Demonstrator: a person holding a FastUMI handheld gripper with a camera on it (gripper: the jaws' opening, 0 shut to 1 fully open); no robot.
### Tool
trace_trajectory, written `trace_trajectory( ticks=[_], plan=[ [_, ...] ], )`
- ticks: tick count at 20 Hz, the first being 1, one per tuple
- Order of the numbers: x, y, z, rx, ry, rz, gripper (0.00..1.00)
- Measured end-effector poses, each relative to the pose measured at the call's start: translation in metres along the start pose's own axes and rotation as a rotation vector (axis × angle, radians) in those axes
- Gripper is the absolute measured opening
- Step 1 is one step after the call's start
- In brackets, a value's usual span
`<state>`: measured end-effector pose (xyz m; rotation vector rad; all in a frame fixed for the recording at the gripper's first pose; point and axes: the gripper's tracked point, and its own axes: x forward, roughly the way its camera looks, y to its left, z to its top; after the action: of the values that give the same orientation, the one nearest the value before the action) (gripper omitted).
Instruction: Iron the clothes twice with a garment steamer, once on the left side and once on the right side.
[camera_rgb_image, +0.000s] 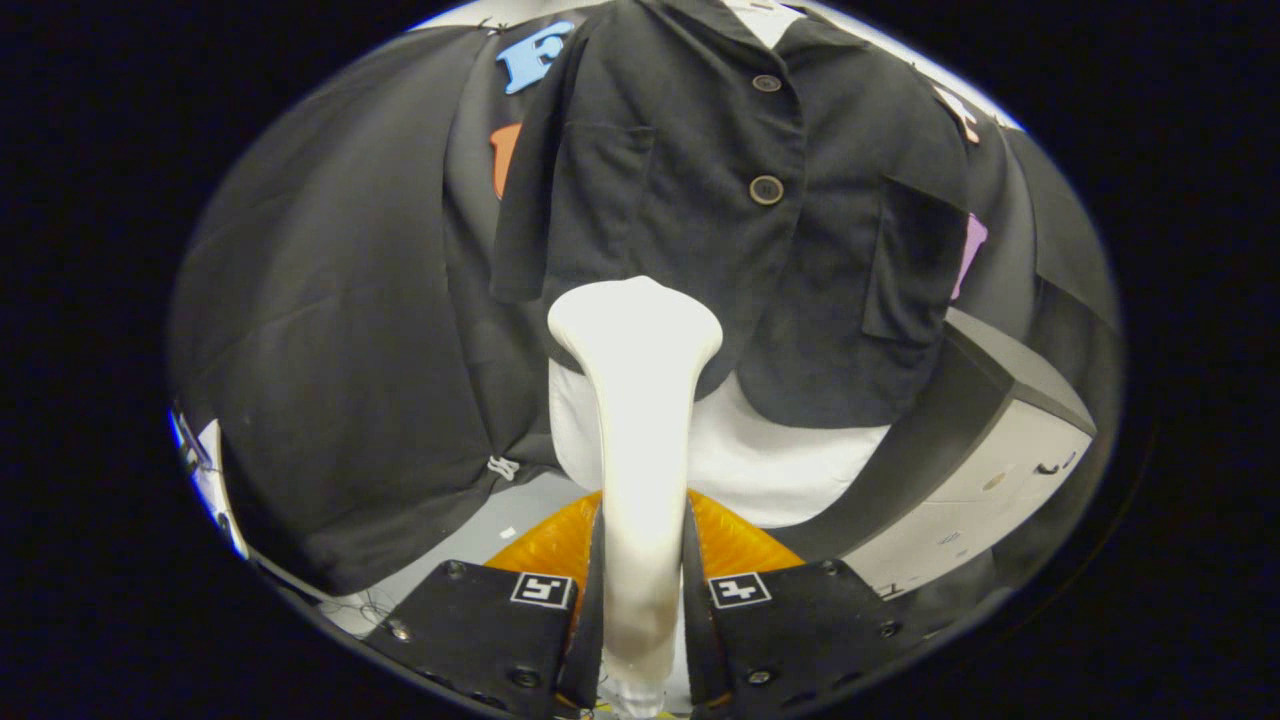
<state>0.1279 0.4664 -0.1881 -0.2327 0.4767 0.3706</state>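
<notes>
I've got the gripper (640, 600) clamped on the steamer (638, 400), both fingers pressing its handle from either side, head flaring out just ahead of them. The shirt (720, 200) hangs beyond on the booth wall, buttons down the middle, a pocket on each side; the head sits low against its left half, near the hem, with a white layer (760, 460) showing under the hem. To do this pass well I'd keep the head flat and close to the cloth, travel straight along the left panel at one steady pace (no tilting, grip firm), then shift right past the buttons for the second pass.
</notes>
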Motion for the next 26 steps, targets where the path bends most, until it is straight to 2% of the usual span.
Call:
trace_trajectory(
  ticks=[8, 16, 26],
  plan=[
    [-0.081, -0.071, 0.053, 0.046, -0.138, 0.009, 0.36],
    [-0.151, -0.187, 0.091, 0.133, -0.254, -0.074, 0.36],
    [-0.213, -0.333, 0.082, 0.195, -0.305, -0.179, 0.36]
  ],
)
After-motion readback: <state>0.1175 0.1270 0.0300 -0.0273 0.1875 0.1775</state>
